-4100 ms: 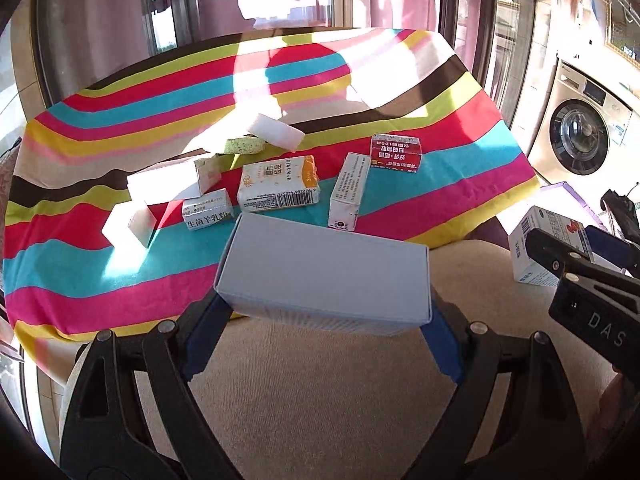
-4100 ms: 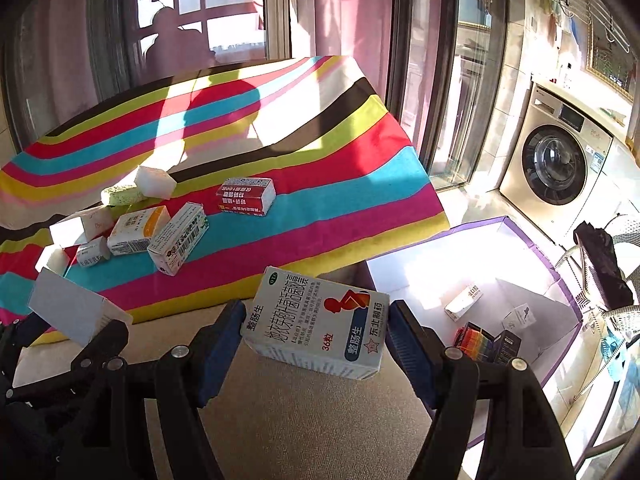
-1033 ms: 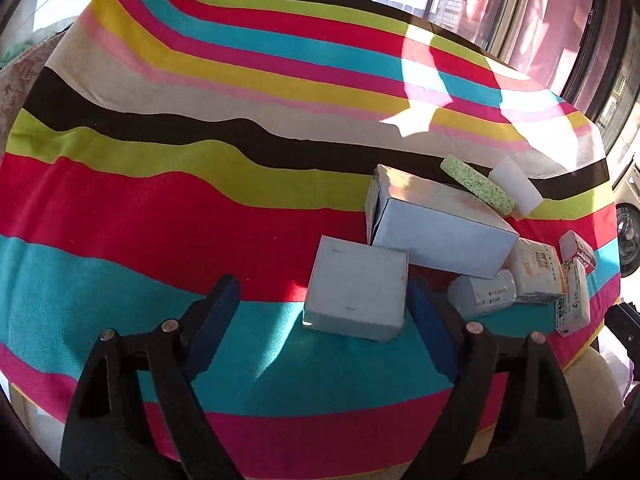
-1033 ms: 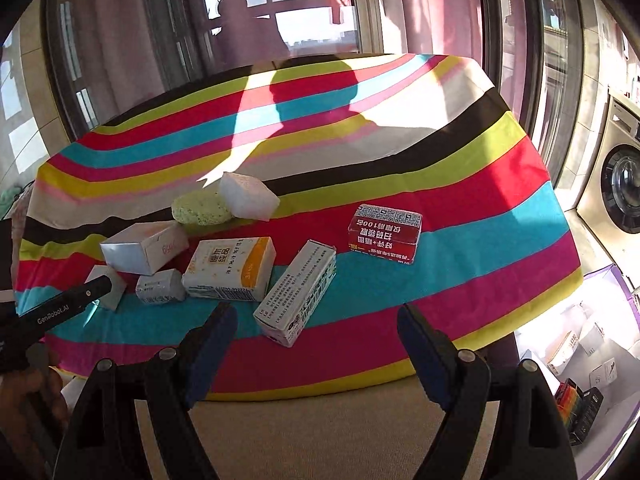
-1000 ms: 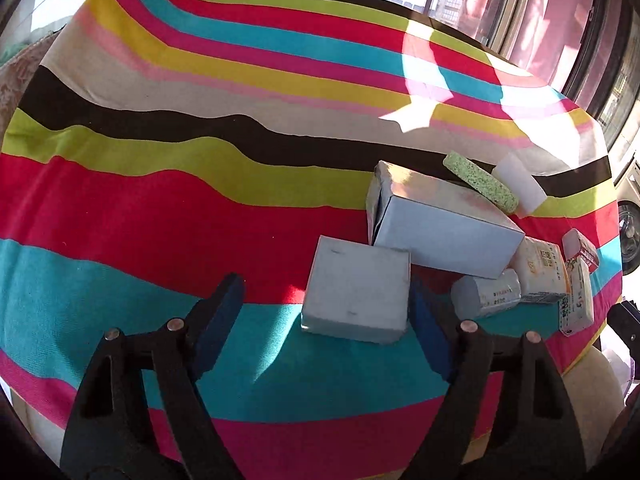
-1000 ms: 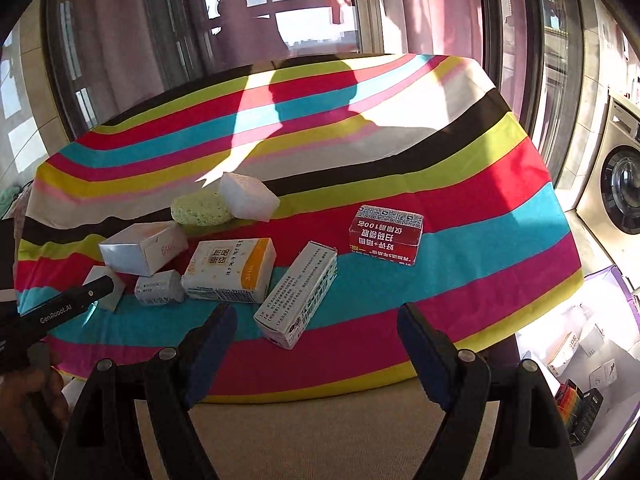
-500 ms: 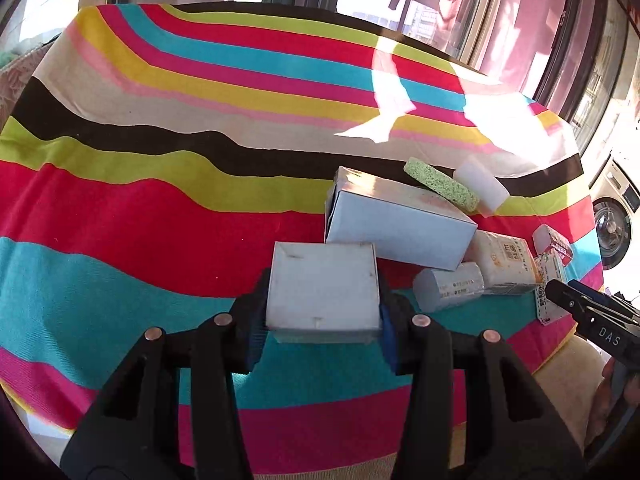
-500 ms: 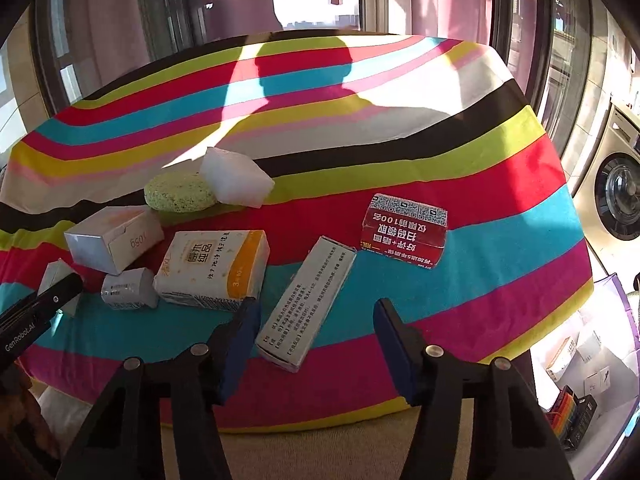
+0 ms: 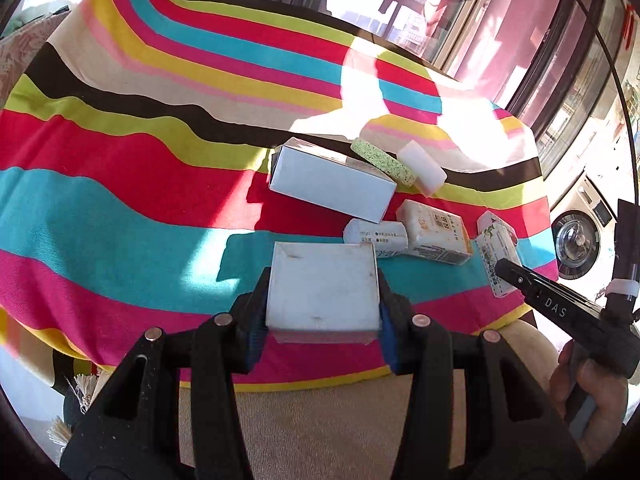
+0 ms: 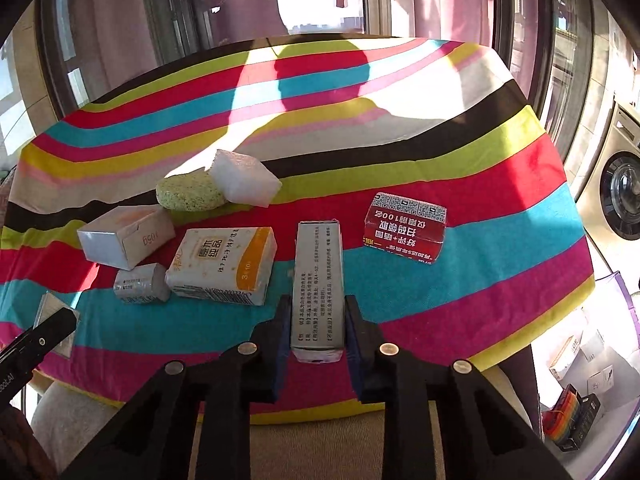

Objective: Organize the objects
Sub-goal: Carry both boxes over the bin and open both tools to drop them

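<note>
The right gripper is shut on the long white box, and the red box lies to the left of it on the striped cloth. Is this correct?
Not quite. In the right wrist view the right gripper is shut on the long white box, but the red box lies to the right of it on the striped cloth, not the left.

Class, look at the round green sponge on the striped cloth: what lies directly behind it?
A white foam block sits just behind the green sponge, touching and overlapping its far edge. The striped cloth continues beyond. Whatever cloth lies under both is covered.
</note>
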{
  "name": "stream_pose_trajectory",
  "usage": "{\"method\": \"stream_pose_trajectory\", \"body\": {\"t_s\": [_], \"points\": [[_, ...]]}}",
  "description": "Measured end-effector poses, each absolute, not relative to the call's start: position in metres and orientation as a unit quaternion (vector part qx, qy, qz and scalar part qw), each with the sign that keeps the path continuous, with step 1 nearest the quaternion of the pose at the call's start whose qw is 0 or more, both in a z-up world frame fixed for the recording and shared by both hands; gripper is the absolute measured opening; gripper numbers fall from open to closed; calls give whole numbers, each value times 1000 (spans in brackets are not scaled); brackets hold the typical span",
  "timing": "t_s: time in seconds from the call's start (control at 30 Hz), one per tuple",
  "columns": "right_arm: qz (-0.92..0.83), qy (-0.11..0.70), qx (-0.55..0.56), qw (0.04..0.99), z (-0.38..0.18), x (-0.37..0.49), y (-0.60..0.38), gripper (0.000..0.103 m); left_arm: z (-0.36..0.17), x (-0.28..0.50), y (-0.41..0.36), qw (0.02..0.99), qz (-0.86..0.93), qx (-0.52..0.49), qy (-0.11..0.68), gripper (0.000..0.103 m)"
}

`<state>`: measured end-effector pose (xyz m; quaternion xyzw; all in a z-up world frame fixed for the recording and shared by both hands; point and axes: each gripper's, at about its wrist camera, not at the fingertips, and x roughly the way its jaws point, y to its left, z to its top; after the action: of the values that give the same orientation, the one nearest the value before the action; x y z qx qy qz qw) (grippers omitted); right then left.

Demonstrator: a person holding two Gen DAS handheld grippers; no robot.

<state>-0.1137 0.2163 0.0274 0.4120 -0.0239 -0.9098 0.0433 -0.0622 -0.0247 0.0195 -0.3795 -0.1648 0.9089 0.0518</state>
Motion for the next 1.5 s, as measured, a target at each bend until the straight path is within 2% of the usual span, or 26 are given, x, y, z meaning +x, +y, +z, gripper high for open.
{"method": "stream_pose_trajectory", "body": {"t_s": [0.5, 0.87, 1.33, 1.4, 1.47, 1.5], "points": [[-908, -73, 412, 20, 41, -58, 277, 26, 30, -58, 81, 170, 889, -404, -130, 50], [-895, -106, 427, -71, 31, -30, 365, 25, 37, -75, 175, 280, 857, -421, -101, 50], [-873, -110, 434, -196, 20, -8, 456, 25, 43, -105, 298, 383, 805, -447, -72, 50], [-867, -107, 437, -212, 17, -6, 464, 25, 38, -107, 316, 408, 789, -455, -70, 55], [-858, -111, 445, -230, 13, -4, 474, 27, 32, -108, 331, 422, 772, -472, -60, 87], [-853, -114, 452, -236, 9, -3, 477, 27, 30, -108, 334, 423, 769, -476, -55, 88]]}}
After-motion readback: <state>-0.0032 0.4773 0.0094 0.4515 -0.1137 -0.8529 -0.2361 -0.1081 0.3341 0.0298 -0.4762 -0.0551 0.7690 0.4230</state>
